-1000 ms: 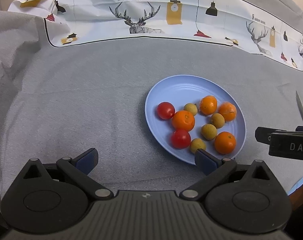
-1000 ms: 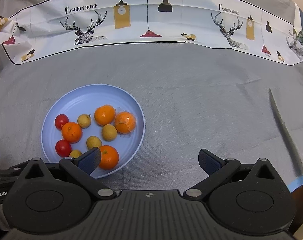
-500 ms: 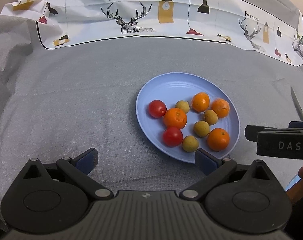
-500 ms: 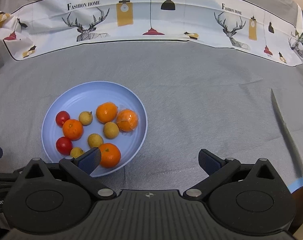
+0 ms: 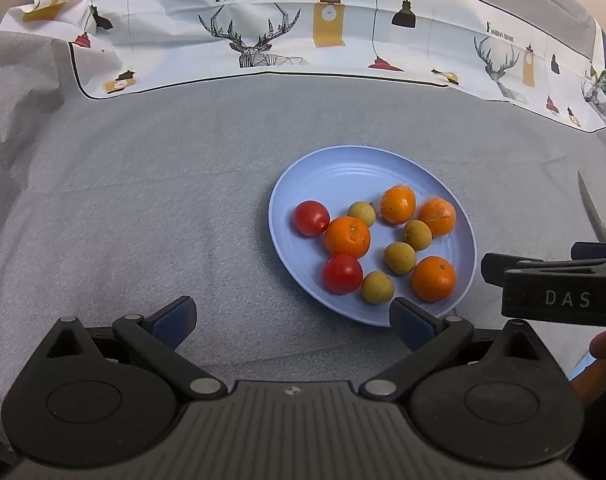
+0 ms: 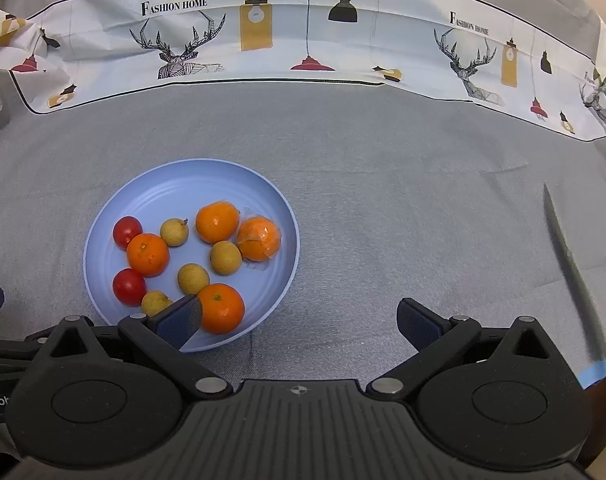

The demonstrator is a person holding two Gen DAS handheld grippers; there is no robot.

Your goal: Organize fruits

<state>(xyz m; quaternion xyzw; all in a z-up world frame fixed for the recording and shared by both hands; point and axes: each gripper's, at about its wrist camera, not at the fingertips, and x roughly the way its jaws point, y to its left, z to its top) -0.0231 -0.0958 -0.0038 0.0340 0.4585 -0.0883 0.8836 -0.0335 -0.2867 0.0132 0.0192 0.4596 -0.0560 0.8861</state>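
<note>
Fingers of the left gripper stand spread wide and bare over grey cloth, its right pad just at the near rim of the blue plate; the right gripper is likewise splayed and empty. Over the last second the left view has slid sideways while the fruit kept its places, so nothing on the plate has been sorted in that time. All the fruit lies mixed there: four mandarins, two cherry tomatoes, four longans. That fits fruit gathered or fruit awaiting sorting. Farther right, a knife lies well apart; beyond, a printed cloth edges the table.
</note>
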